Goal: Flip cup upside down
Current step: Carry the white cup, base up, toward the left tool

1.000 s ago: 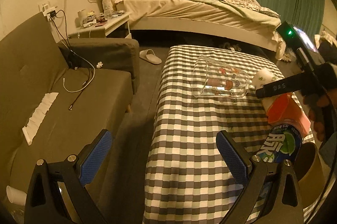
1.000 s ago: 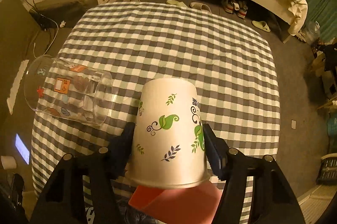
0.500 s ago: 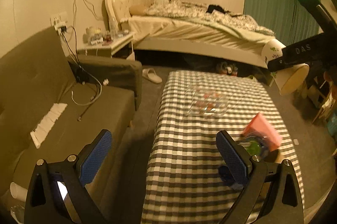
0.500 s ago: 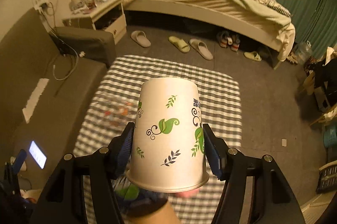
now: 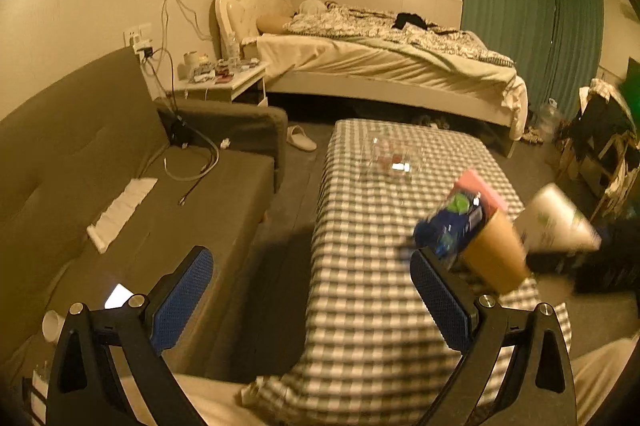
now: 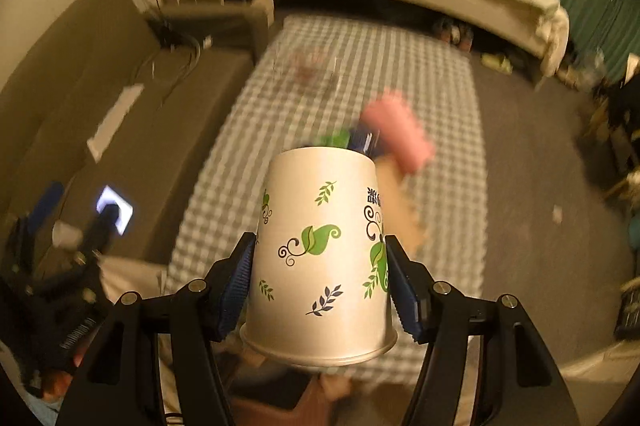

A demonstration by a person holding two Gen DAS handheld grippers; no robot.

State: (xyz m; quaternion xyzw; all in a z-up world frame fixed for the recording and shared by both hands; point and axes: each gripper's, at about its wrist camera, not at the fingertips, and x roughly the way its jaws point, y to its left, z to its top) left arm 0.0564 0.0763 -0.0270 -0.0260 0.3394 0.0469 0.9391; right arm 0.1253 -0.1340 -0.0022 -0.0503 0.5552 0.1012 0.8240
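My right gripper [image 6: 320, 278] is shut on a white paper cup [image 6: 320, 250] with green leaf prints, rim toward the camera and base pointing away, held in the air over the near end of the checked table [image 6: 440, 73]. The cup also shows blurred at the right edge of the left wrist view [image 5: 556, 222]. My left gripper [image 5: 312, 302] is open and empty, held over the gap between the sofa and the table's near left edge.
A clear glass with printed figures [image 5: 394, 159] lies on its side at the table's far end. A pink-capped blue-green bottle [image 5: 464, 214] and a brown cup [image 5: 496, 258] sit blurred at the table's right. A grey sofa [image 5: 120, 169] stands left, a bed [image 5: 380, 57] behind.
The right gripper has pulled the paper cup back toward the table's near end and lower. The left gripper has drawn back and tilted; both views are blurred by motion.
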